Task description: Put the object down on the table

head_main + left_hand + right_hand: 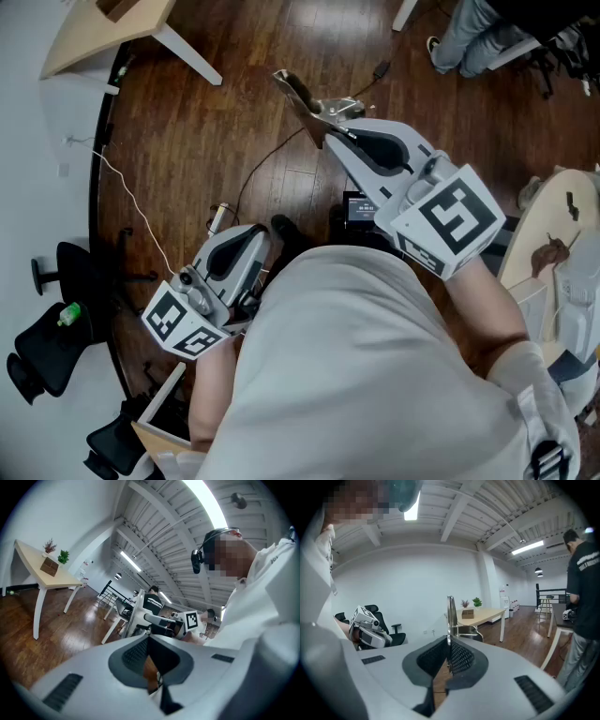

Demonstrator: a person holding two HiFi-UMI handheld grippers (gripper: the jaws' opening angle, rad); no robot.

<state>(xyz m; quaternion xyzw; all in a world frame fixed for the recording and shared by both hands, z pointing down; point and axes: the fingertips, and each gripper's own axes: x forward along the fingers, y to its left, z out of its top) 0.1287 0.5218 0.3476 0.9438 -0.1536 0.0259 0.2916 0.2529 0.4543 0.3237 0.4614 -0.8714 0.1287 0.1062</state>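
The right gripper [334, 137], at upper centre of the head view, has its jaws clamped on a metal utensil [313, 101] above the floor [202, 141]. The left gripper [263, 241], at lower left, has its jaws together and holds nothing.

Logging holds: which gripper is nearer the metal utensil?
Right. The right gripper is shut on the metal utensil; the left gripper is held back, well clear of it.

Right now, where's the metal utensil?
Head view, upper centre: the metal utensil is clamped in the right gripper, held in the air over the wooden floor.
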